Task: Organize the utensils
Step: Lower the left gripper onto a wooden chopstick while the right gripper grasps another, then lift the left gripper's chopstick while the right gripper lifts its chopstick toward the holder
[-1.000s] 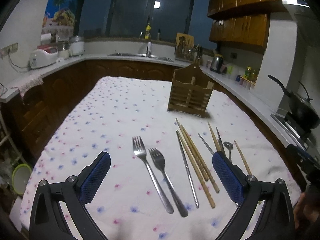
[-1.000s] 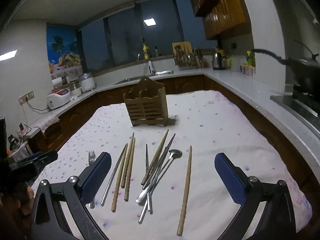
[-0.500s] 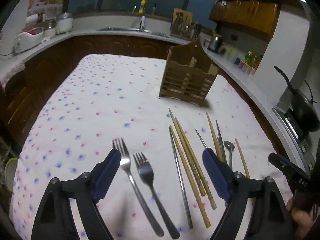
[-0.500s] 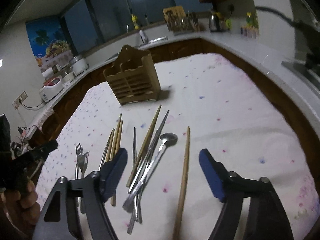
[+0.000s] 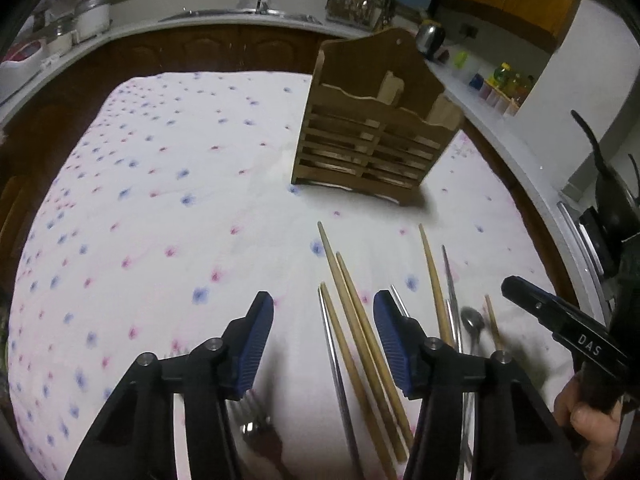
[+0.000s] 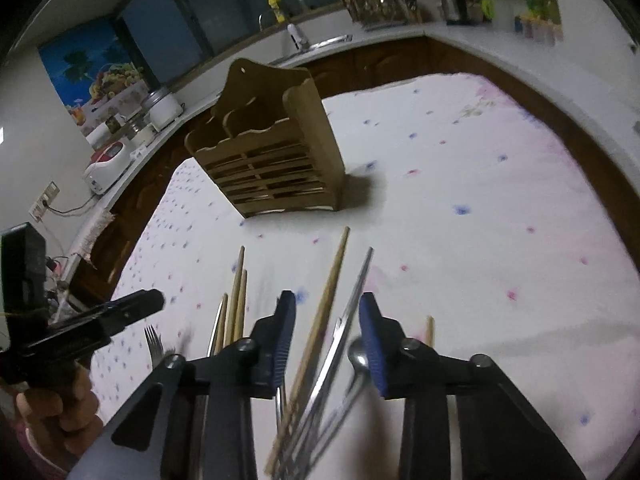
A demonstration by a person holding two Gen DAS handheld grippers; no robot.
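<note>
Kitchen counters run behind the table (image 5: 168, 184), which has a flowered cloth, and the wooden holder (image 5: 372, 132) stands toward its far edge, with nothing visible in it yet. A second ago both my grippers were wide and higher above the near edge; now both are lower over the cutlery and their jaws are closing. My right gripper (image 6: 327, 342) is narrow, with a bamboo chopstick (image 6: 326, 300) and a metal chopstick (image 6: 352, 304) between the pads; because of blur I cannot tell if the pads press them already. My left gripper (image 5: 322, 342) is half wide, with only the cloth between its tips, two bamboo chopsticks (image 5: 352, 312) crossing lower, and the forks (image 5: 256, 420) under its left finger. I think the first pick begins.
</note>
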